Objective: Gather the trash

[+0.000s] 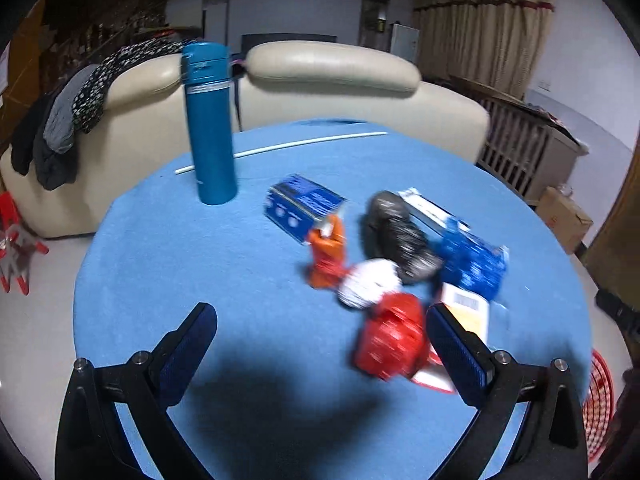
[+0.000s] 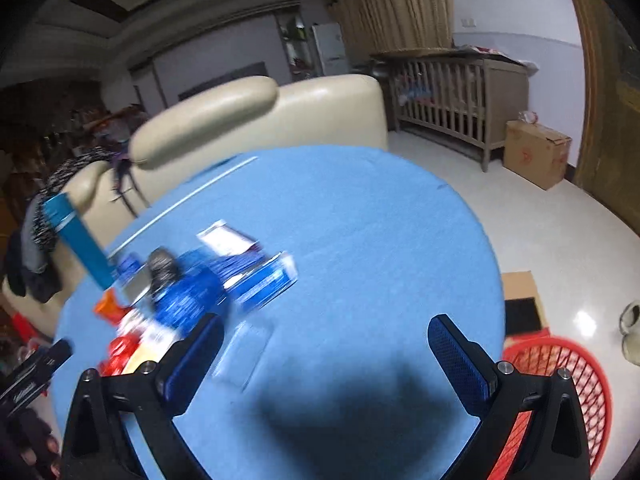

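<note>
Hovering over blue table [image 1: 200, 260], left gripper [image 1: 322, 320] released beside red wrapper [image 1: 390, 336], right gripper [image 2: 324, 332] released, empty

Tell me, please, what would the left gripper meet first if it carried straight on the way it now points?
Probably bare blue tabletop. The open left gripper angles down at the table, with the red wrapper just inside its right finger; depth is blurred, so that wrapper might be brushed first.

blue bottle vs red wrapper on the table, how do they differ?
The blue bottle stands upright at the far side of the table; the red wrapper lies crumpled near the left gripper. The bottle is tall, smooth and rigid-looking; the wrapper is low and creased. The bottle stands alone; the wrapper sits in the litter pile. Neither is gripped.
</note>
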Action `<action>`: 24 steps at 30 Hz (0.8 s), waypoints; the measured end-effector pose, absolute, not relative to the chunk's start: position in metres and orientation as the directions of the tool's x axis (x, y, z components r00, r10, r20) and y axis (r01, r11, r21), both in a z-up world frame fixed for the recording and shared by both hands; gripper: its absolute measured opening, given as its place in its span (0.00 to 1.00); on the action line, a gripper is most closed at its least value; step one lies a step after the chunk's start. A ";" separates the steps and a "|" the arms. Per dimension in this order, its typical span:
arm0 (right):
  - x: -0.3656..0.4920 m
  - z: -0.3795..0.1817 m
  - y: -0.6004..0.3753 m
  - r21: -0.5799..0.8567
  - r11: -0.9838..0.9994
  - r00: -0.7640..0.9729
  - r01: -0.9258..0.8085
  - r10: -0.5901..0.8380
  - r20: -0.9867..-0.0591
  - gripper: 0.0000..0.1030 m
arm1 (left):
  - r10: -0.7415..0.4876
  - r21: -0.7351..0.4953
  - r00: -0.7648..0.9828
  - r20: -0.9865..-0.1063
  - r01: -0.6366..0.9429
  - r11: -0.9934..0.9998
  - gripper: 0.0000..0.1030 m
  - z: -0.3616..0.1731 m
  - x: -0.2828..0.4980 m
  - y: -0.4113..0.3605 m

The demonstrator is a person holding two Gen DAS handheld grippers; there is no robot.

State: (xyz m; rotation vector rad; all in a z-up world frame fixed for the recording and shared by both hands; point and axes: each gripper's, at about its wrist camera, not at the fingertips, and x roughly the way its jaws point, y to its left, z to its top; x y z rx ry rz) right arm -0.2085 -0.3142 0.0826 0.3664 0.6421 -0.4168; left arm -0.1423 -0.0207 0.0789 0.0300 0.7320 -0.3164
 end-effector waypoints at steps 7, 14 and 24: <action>-0.247 0.086 -0.274 0.203 0.877 0.755 0.436 -0.234 -0.612 1.00 | -0.284 -0.056 0.698 -0.658 0.331 0.942 1.00 0.088 -0.179 -0.034; -0.269 0.098 -0.258 0.198 0.889 0.783 0.412 -0.234 -0.576 1.00 | -0.289 -0.061 0.709 -0.643 0.329 0.942 1.00 0.102 -0.200 -0.036; -0.288 0.105 -0.253 0.206 0.888 0.798 0.410 -0.240 -0.552 1.00 | -0.279 -0.047 0.725 -0.630 0.322 0.945 1.00 0.113 -0.216 -0.036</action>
